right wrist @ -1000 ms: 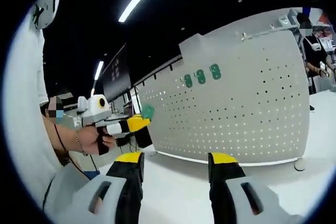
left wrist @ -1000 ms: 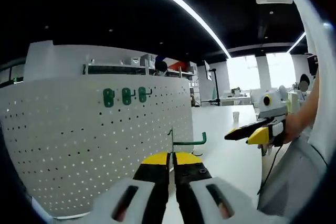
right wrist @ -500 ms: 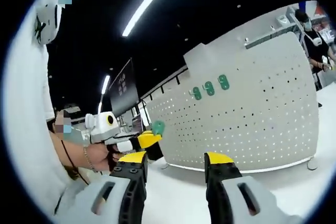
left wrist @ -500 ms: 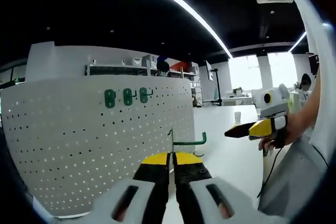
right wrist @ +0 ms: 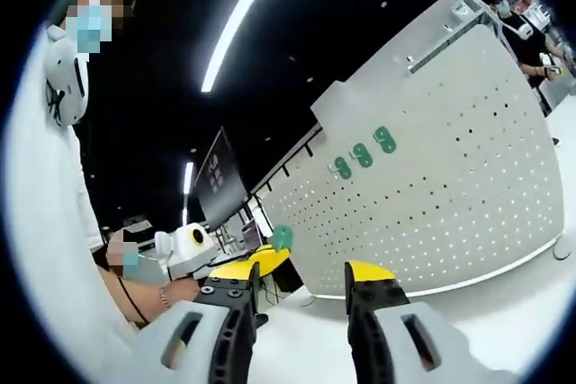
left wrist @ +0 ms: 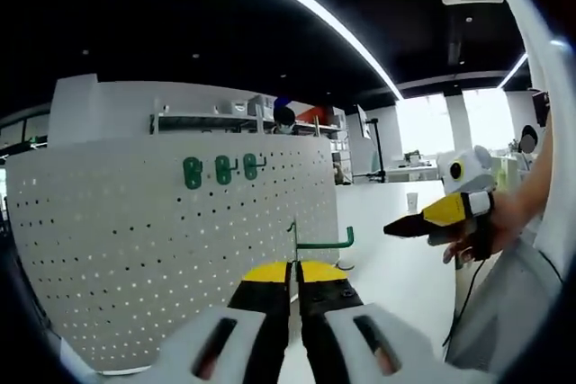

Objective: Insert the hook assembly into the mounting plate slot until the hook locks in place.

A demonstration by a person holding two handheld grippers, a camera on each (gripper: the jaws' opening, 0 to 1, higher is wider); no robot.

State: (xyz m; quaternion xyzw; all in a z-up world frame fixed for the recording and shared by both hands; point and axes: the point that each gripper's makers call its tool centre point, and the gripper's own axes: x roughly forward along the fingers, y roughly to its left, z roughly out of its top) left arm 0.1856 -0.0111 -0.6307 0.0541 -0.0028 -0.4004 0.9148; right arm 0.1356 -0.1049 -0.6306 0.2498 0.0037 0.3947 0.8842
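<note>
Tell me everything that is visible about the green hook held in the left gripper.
The green hook is a thin rod, green-coated and metal-looking. A short upright stem rises from the left gripper, whose yellow-tipped jaws are closed on its base. From the stem a long arm runs sideways and ends in a small upturned tip. It hangs in the air in front of the white pegboard, not yet touching it. In the right gripper view, its green end shows above the left gripper.

A green L-shaped metal hook [left wrist: 317,242] stands upright, pinched at its base, near the upright white perforated mounting plate [left wrist: 135,249] bearing three green hooks [left wrist: 220,168].
</note>
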